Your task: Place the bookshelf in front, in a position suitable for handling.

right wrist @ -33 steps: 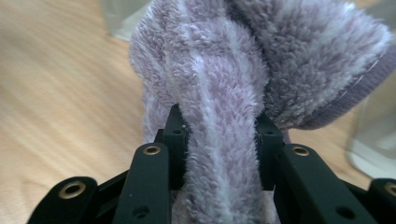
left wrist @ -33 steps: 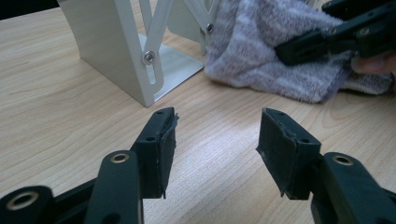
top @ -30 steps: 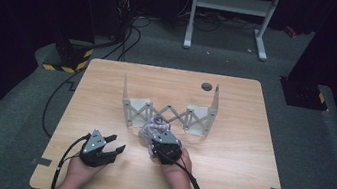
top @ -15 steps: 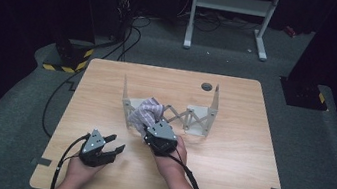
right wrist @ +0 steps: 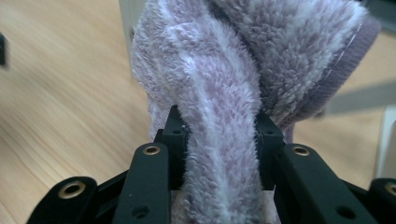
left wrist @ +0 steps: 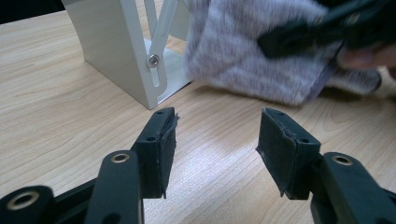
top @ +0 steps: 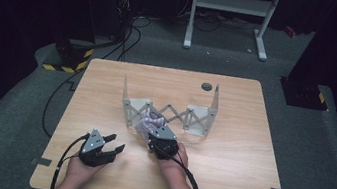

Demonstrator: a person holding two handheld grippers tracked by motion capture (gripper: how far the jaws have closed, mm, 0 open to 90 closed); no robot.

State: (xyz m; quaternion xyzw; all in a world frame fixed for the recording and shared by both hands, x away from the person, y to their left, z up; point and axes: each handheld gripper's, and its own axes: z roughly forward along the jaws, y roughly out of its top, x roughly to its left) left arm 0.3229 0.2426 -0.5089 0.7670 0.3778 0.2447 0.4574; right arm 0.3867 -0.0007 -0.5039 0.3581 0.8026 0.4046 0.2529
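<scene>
A fluffy purple cloth (top: 149, 121) lies bunched against the front of a white scissor-type folding rack (top: 169, 110) at the middle of the table. My right gripper (top: 152, 132) is shut on a thick fold of that cloth (right wrist: 219, 70), whose pile bulges over both pads. My left gripper (top: 116, 143) rests low on the table to the left, open, with bare wood between its fingers (left wrist: 159, 144). Ahead of it in the left gripper view are the rack's left foot (left wrist: 121, 46), the cloth (left wrist: 261, 56) and the blurred right gripper (left wrist: 327, 25).
The wooden table (top: 228, 154) has a round dark hole (top: 206, 86) near its far edge. Black cables (top: 63, 94) hang off the left side. A white metal stand (top: 229, 12) is on the floor beyond the table.
My right gripper carried the cloth forward and left against the rack, then drew back a little toward the person. The left gripper stayed put.
</scene>
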